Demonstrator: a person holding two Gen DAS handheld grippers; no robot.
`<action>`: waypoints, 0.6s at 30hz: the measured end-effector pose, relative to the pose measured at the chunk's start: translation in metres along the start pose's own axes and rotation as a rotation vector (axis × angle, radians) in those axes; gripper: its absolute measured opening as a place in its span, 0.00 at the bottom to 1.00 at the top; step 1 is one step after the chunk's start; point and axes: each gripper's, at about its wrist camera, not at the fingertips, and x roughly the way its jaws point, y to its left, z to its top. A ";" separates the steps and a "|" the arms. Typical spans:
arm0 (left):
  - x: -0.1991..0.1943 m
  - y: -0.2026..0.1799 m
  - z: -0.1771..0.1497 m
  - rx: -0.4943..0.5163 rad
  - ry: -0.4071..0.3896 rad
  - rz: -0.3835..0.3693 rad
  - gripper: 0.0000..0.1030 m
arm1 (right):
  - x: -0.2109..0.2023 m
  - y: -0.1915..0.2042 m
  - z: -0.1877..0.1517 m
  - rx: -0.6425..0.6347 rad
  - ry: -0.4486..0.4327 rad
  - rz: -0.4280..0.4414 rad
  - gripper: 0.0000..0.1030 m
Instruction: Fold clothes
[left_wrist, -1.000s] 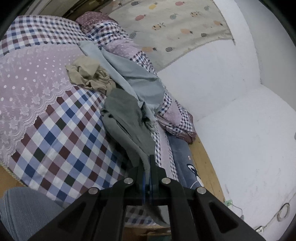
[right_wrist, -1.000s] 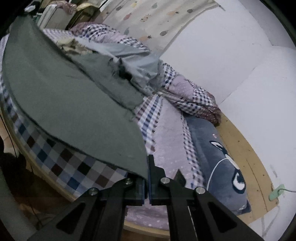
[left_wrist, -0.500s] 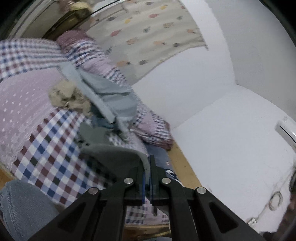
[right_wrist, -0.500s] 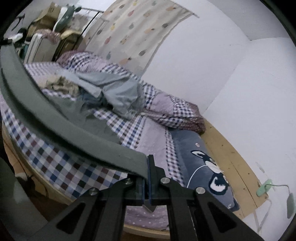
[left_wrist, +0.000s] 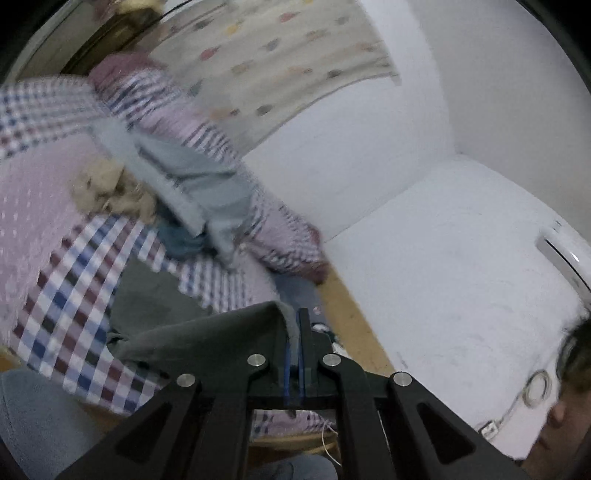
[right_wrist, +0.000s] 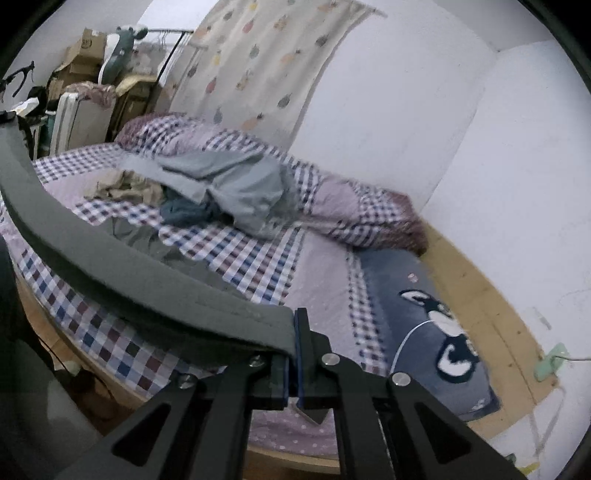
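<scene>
Left claw: my left claw (left_wrist: 294, 334) is clenched on an edge of the dark grey garment (left_wrist: 207, 338), the cloth pinched between the two blue-lined fingers.
Right claw: my right claw (right_wrist: 294, 334) is clenched on another edge of the same garment (right_wrist: 110, 258), the hem caught between the fingers.
Garment: it is lifted above the bed; in the right wrist view its held edge runs as a taut band from my claw up and away to the left side of the frame. A lower part of it lies on the checked bedspread (right_wrist: 255, 258).
Bed: the checked bedspread covers the bed, with a pink dotted panel (left_wrist: 33, 206) on the left in the left wrist view.
Other clothes: a light blue-grey garment (right_wrist: 236, 184) lies crumpled toward the far side of the bed, a beige garment (right_wrist: 122, 188) just beside it, and a teal piece (right_wrist: 188, 214) partly under the blue-grey one.
Quilt: a rolled checked quilt (right_wrist: 351, 206) lies along the wall side.
Blanket: a dark blue blanket with a cartoon animal (right_wrist: 436, 332) lies at the near right of the bed.
Wall: a fruit-print curtain (right_wrist: 266, 62) hangs behind the bed.
Blur: the left wrist view is smeared, so fine detail there is unclear.
</scene>
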 end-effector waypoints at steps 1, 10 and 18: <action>0.007 0.006 0.003 -0.021 0.009 0.017 0.01 | 0.012 0.001 0.001 -0.003 0.013 0.010 0.00; 0.081 0.044 0.045 -0.101 0.050 0.155 0.01 | 0.119 0.001 0.025 -0.006 0.109 0.120 0.01; 0.163 0.089 0.096 -0.133 0.076 0.302 0.01 | 0.215 0.006 0.056 -0.028 0.182 0.196 0.01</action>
